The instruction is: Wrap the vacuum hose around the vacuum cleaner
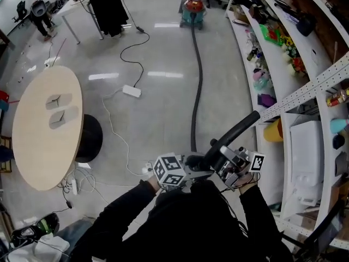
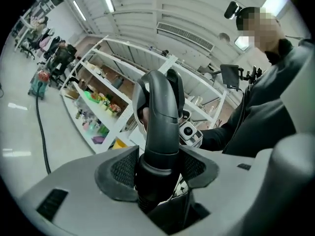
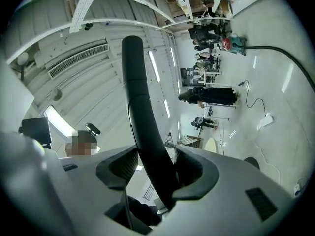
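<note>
Both grippers hold the free end of the vacuum hose (image 1: 196,81) up at the near edge of the scene. The left gripper (image 2: 158,168) is pinched on the thick collar of the curved pipe (image 1: 240,127) that ends the hose. The right gripper (image 3: 155,168) is closed on the slimmer stretch of that pipe, and its pads seem to touch it on both sides. From there the hose lies nearly straight across the floor (image 1: 158,113) to the vacuum cleaner (image 1: 193,11), far off at the top.

No wrapping has begun, by the look of it. To do it well, the end should probably be carried to the cleaner rather than the cleaner dragged in by the hose. The slack would then be laid in even loops round the body without twisting the ribbed part. The pipe's tip stands close to the shelves (image 1: 272,64) on the right and could catch there. The white cable (image 1: 112,124) on the floor is best kept out of the loops.

The cleaner is too small to show any hook or groove for the hose. The hose's near stretch vanishes behind the grippers, and the broad grey jaws hide the pipe's lower part in both gripper views.
</note>
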Demonstrator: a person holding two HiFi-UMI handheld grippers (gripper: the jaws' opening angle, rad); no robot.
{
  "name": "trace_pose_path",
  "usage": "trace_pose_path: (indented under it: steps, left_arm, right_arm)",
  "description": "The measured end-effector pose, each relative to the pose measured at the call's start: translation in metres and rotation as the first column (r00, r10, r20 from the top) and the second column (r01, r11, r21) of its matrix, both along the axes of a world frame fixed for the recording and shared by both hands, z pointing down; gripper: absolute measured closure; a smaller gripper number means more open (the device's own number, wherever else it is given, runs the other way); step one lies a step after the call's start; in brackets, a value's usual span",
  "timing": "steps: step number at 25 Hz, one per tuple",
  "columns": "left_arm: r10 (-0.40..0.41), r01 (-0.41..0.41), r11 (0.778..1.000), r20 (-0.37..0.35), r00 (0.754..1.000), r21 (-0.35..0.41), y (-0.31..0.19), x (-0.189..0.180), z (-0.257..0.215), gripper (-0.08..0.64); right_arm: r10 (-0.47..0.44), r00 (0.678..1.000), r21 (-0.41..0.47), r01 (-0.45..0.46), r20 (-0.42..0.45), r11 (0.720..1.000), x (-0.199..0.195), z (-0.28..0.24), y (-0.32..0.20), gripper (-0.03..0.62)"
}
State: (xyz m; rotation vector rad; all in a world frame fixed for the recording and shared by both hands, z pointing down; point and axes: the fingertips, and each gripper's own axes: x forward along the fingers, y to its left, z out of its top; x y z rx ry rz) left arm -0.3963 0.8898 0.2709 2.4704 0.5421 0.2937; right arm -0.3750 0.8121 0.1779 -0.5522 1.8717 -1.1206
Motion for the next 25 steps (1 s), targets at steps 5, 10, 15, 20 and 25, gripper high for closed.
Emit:
trace_pose_path:
  steps: [5, 10, 15, 20, 25]
  left_arm:
    - [0.006, -0.003, 0.99, 0.021, 1.0, -0.139, -0.017, 0.01, 0.0, 0.321]
    - [-0.081, 0.079, 0.943, 0.006, 0.997, -0.322, -0.071, 0.035, -0.029, 0.321]
    - [-0.201, 0.217, 0.889, 0.083, 0.976, -0.402, -0.136, 0.075, -0.048, 0.321]
    - [-0.24, 0.287, 0.84, 0.157, 0.958, -0.461, -0.16, 0.129, -0.054, 0.321]
    - [-0.345, 0.395, 0.8, 0.192, 0.919, -0.452, -0.184, 0.164, -0.057, 0.321]
  right_arm:
    - [0.007, 1.0, 0.01, -0.007, 0.022, 1.0, 0.014, 0.002, -0.021, 0.349]
    - [0.014, 0.936, 0.023, -0.007, -0.351, 1.0, 0.06, 0.037, -0.018, 0.33]
    - [-0.196, 0.55, -0.037, 0.286, -0.812, 0.957, 0.057, 0.116, 0.019, 0.276]
    - [-0.175, 0.211, -0.053, 0.484, -0.962, 0.874, 0.05, 0.158, 0.01, 0.266]
    - [-0.189, 0.235, -0.04, 0.521, -0.954, 0.853, 0.061, 0.147, -0.006, 0.407]
